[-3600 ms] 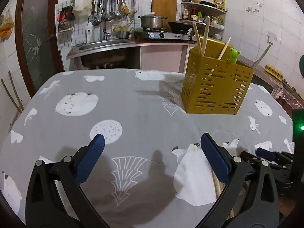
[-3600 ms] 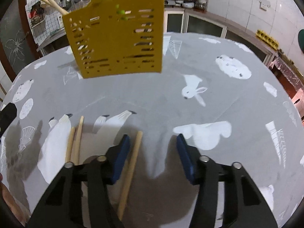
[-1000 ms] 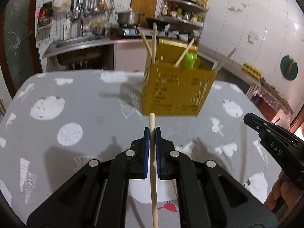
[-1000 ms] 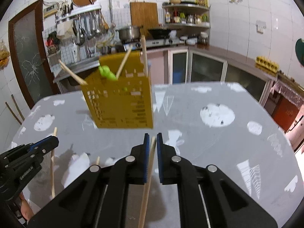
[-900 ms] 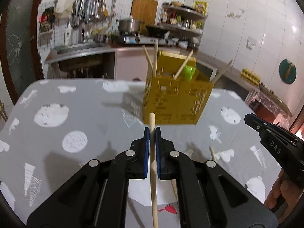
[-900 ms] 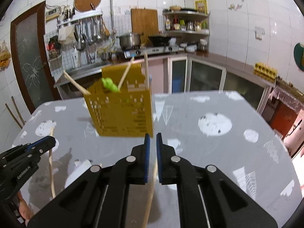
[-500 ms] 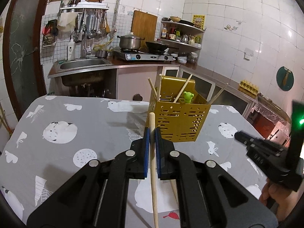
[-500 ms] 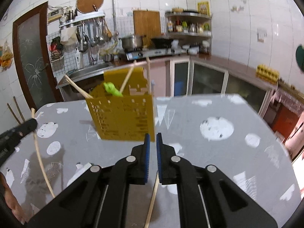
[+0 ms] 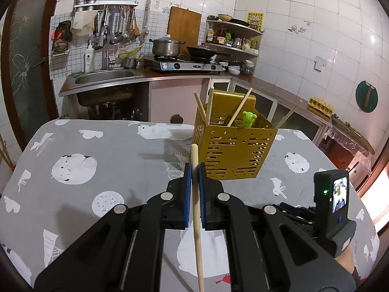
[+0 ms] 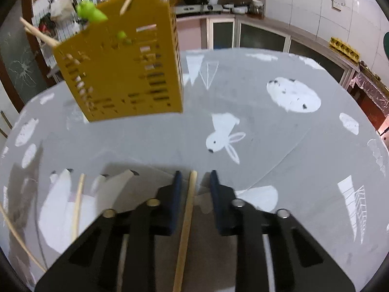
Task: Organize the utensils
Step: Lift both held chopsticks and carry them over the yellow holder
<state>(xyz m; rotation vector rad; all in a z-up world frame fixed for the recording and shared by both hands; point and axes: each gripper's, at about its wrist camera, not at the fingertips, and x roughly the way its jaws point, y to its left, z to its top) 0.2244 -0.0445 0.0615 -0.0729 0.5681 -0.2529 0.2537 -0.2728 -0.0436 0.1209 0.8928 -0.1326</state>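
My left gripper [image 9: 193, 170] has its jaws pinching a chopstick [image 9: 196, 202], tip raised toward the yellow utensil holder [image 9: 232, 154] for loading. Right gripper [image 10: 193, 182] low over the bench [image 10: 279, 146], jaws opening around a second chopstick [image 10: 187, 219] without pressing it. A third chopstick [image 10: 77, 206] lies loose leftward. Sticks already leaning in the holder crowd its mouth.

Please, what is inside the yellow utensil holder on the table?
Inside the yellow utensil holder stand several wooden chopsticks leaning out over its rim, and a green frog-headed utensil. Their lower parts are hidden by the perforated walls, so anything shorter inside cannot be seen.
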